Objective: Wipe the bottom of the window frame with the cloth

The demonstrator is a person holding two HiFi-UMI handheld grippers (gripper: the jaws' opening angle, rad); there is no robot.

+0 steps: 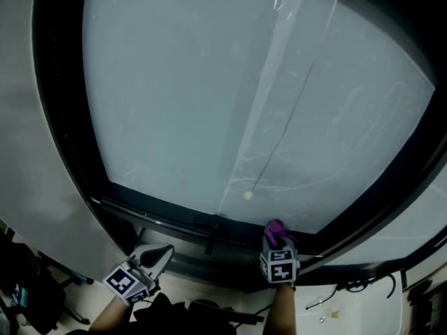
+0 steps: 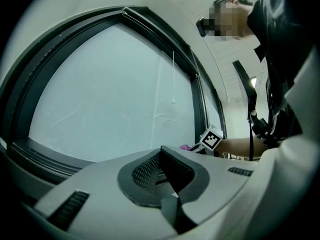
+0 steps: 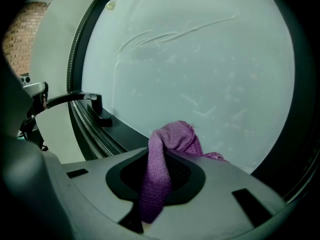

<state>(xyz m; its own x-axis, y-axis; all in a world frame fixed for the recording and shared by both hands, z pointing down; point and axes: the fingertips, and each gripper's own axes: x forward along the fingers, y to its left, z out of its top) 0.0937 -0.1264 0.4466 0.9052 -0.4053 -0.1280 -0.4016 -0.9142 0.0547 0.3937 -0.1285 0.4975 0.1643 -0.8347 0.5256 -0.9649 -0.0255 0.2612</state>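
Purple knitted cloth [image 3: 161, 160] sits clamped in the right gripper [image 1: 277, 243], its bunched end apparently touching the bottom rail of the dark window frame [image 1: 178, 220] for wiping, while the left gripper [image 2: 165, 171], closed empty, hangs aside.

Indoors, a plain workroom, office or lab. Big dark-framed window [image 1: 230, 96], dangling pull cord [image 1: 279, 145], loose cables [image 1: 349, 286] on a white surface [image 1: 380, 316].

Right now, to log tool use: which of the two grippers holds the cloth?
The right gripper: the purple cloth is pinched between its jaws. The left gripper has its jaws together with nothing between them.
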